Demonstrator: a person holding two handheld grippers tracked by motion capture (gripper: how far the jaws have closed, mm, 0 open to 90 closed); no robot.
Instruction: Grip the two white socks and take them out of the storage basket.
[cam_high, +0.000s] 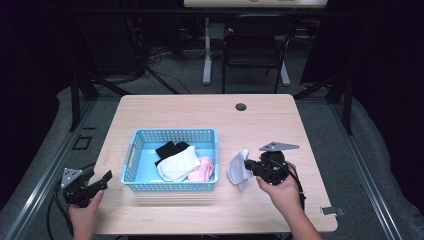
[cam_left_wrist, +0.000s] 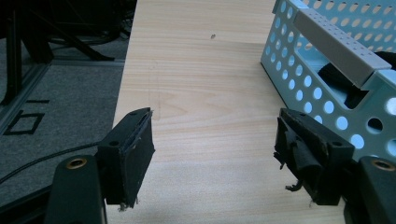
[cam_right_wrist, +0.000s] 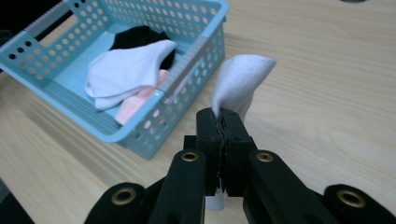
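the left gripper (cam_high: 102, 181) waits wide open at the table's near-left edge, out of the way of the perforated light-blue plastic basket (cam_high: 131, 157) of socks, while the right gripper (cam_high: 248, 165), just right of the basket, pinches a pale grey-white fabric sock (cam_high: 239, 168), seemingly to sort it.

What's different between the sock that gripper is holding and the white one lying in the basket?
The held sock hangs outside the blue basket, pinched between the shut jaws of the right gripper; the white sock in the basket lies loose and untouched. The held sock stands up folded above the jaws, while the white sock in the basket lies spread flat over a black sock and a pink sock. Both are pale, soft socks of a similar kind.
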